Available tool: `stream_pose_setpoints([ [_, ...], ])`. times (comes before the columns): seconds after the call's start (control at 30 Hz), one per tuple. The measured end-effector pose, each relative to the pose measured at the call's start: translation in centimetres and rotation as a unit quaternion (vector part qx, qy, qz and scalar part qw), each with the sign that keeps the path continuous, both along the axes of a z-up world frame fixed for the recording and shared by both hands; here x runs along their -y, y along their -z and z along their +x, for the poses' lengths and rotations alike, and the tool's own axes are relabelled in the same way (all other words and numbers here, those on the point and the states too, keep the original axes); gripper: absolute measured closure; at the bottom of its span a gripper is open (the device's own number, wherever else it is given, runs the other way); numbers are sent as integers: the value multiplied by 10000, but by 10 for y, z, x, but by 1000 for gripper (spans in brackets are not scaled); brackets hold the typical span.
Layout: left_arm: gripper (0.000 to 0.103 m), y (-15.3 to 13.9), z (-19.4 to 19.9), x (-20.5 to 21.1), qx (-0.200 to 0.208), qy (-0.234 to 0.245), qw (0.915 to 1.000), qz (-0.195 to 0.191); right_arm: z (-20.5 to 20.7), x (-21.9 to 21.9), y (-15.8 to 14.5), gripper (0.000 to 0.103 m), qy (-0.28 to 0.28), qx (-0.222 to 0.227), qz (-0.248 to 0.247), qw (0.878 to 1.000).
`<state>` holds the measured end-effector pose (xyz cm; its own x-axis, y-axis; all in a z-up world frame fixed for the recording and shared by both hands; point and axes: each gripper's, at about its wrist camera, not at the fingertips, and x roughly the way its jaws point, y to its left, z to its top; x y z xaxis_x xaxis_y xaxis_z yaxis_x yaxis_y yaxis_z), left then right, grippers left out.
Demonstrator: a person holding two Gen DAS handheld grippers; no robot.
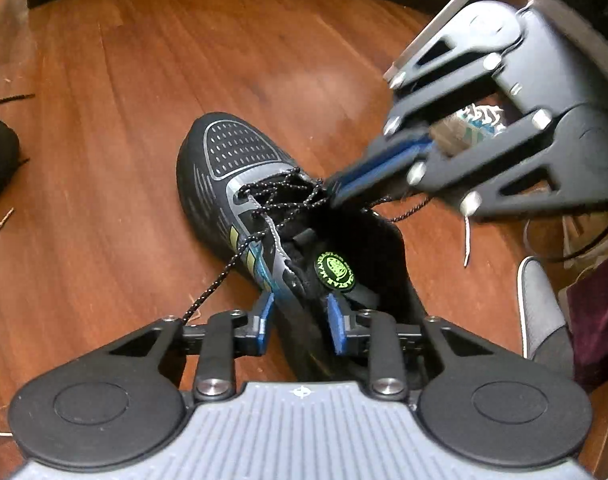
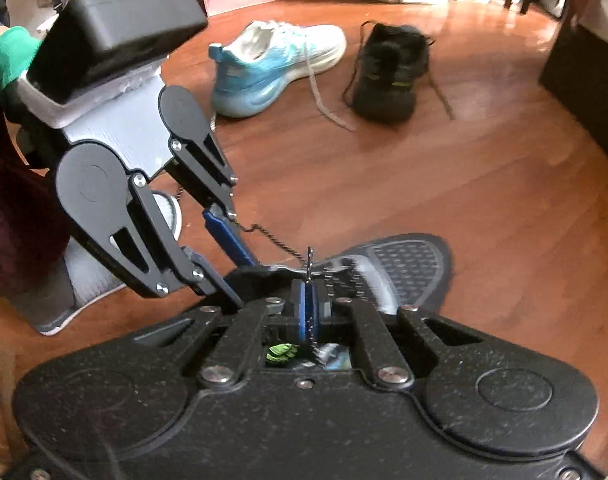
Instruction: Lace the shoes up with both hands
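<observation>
Right, the black shoe lies on the wooden floor, toe pointing away, its speckled black lace criss-crossed loosely over the tongue. One loose end trails off the shoe's left side toward the left hand-held gripper, whose blue pads stand apart on either side of the collar edge; nothing is pinched between them that I can make out. The right hand-held gripper has its pads pressed together on a strand of lace, which pokes up just above the tips, right at the eyelets. Open floor lies ahead of the toe and to the left. Further off sit a white and blue sneaker and another black shoe, well apart from the work. A dark furniture edge bounds the floor on the right.
</observation>
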<state>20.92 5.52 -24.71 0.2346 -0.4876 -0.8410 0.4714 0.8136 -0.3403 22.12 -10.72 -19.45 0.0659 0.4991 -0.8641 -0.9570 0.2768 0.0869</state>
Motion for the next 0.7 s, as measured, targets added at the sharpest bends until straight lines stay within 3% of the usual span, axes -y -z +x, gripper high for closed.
stream_pose_setpoints([
  [0.13,79,0,-4,-2,117,-52,9999,-86,-3,-6,14,100,-56,-109,-114,9999],
  [0.4,79,-13,-14,13,728,324,9959,426,-7,-7,27,100,-55,-186,-323,9993],
  [0.53,86,-14,-17,14,784,429,9953,360,-7,-11,29,100,-58,-211,-345,9992],
  [0.7,87,-14,-20,14,818,517,9946,384,-7,-17,35,100,-88,-198,-486,9986],
])
